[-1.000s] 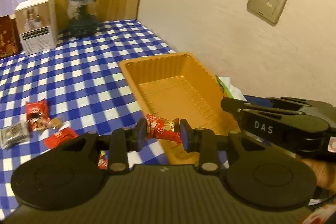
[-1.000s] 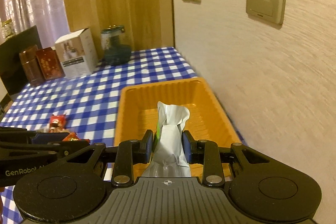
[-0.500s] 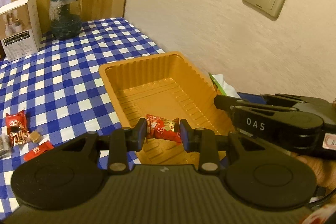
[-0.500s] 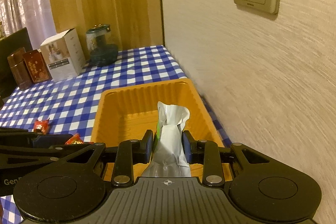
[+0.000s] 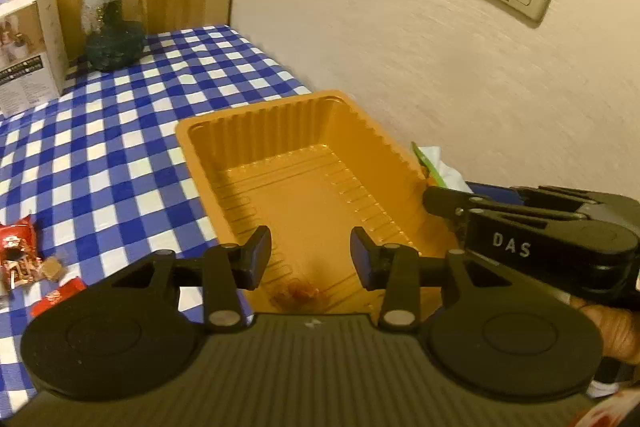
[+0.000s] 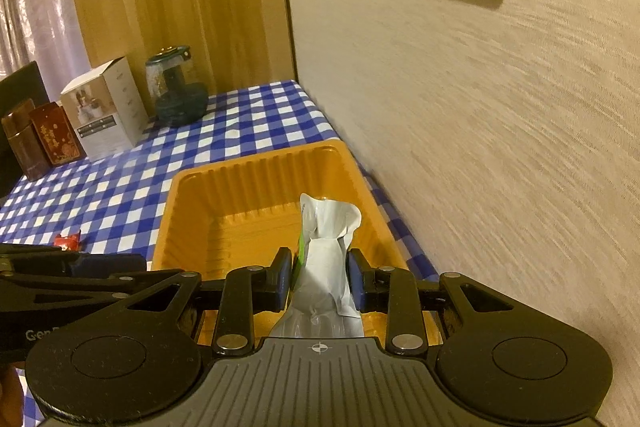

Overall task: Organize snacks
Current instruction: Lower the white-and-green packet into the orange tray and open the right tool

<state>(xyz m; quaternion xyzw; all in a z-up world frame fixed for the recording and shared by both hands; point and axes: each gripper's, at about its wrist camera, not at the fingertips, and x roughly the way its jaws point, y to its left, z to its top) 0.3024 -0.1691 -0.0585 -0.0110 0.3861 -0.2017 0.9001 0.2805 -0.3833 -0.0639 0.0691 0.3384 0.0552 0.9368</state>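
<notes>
The orange tray (image 5: 304,163) is seen lying on the checked tablecloth (image 5: 120,131) against the wall, and a blurred reddish snack (image 5: 300,293) is seen on its near floor, at six o'clock of the tray, just below the left gripper (image 5: 310,259). That gripper is released: its jaws have just been opening and nothing is seen between them now. In the earlier left-wrist frames a red wrapped snack was clamped between the same pads above the tray, so the drop is judged to have been made just now. The right gripper (image 6: 318,279) is clenched on a white and green packet (image 6: 326,247), held upright over the tray's right half, at about four o'clock of the tray; its grip is unchanged against the earlier frames. The step in hand is judged to be the placing of held snacks into the tray. The next move calls for the right jaws to be parted so the packet falls inside the rim, not on the tray's wall. More red snacks (image 5: 18,251) are left loose on the cloth at nine o'clock of the tray and would have to be fetched afterwards.
</notes>
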